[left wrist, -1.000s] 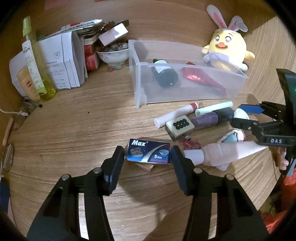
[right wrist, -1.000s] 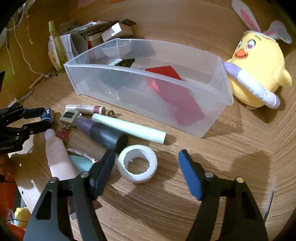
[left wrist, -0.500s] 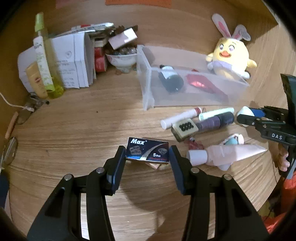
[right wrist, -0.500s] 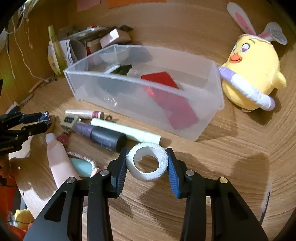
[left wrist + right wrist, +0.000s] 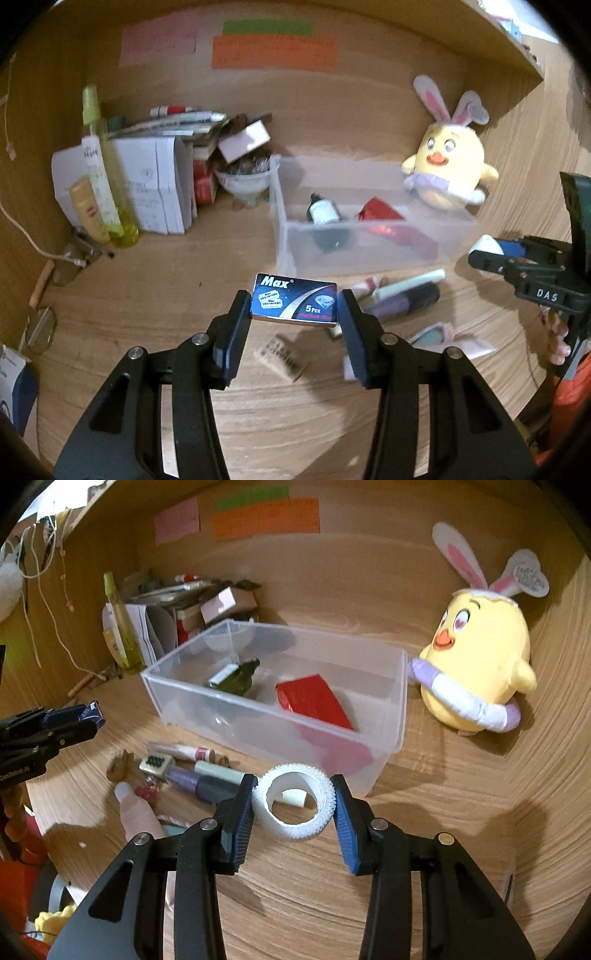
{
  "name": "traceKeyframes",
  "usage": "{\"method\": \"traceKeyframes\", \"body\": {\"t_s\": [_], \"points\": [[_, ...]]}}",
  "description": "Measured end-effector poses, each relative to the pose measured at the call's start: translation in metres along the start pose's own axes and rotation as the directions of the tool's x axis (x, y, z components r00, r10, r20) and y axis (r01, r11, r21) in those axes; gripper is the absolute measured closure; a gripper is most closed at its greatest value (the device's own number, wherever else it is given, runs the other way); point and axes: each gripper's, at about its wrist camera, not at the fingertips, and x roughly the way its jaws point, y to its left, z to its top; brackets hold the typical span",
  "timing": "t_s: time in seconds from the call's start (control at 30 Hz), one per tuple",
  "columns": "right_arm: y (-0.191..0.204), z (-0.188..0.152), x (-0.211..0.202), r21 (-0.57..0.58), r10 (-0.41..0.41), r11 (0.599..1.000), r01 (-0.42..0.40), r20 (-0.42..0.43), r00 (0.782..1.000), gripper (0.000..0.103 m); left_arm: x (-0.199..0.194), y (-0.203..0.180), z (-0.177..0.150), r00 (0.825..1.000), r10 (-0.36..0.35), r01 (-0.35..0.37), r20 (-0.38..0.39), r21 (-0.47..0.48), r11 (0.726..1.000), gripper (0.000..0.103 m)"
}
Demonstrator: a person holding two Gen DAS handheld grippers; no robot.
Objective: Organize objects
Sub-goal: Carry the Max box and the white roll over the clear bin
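My left gripper (image 5: 294, 308) is shut on a dark blue "Max" blade box (image 5: 294, 304) and holds it above the wooden desk, in front of the clear plastic bin (image 5: 369, 242). My right gripper (image 5: 293, 803) is shut on a white roll of hook-and-loop tape (image 5: 294, 805), lifted just in front of the bin (image 5: 273, 716). The bin holds a dark bottle (image 5: 236, 677) and a red packet (image 5: 314, 701). Loose on the desk lie a purple-black tube (image 5: 201, 784), a pale green stick (image 5: 221, 773), a pink tube (image 5: 138, 812) and a small dotted block (image 5: 156, 763).
A yellow bunny-eared plush (image 5: 476, 657) stands right of the bin. Papers, boxes, a white bowl (image 5: 242, 181) and a yellow-green spray bottle (image 5: 107, 177) crowd the back left corner. A small stamp block (image 5: 282, 356) lies under the left gripper. Wooden walls enclose the back and sides.
Both grippers have risen from the desk with their loads: the left with the Max box, the right with the white tape roll, which it closed on within the last second.
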Motion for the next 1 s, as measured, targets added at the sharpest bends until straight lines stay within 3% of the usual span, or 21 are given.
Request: {"method": "traceKeyframes", "body": {"t_s": [0.5,1.0], "points": [[0.002,0.029,-0.018,-0.007,-0.008,1.000,0.009,0.101,0.995,0.066,-0.008,-0.023,0.039,0.994,-0.039,0.040,0.101,-0.005,0.999,0.055],[0.001,0.070,-0.022,-0.029,-0.021,0.999,0.026,0.174,0.985,0.066,0.010,-0.033,0.075,0.991,-0.055,0.057,0.120,-0.015,0.998,0.055]]}}
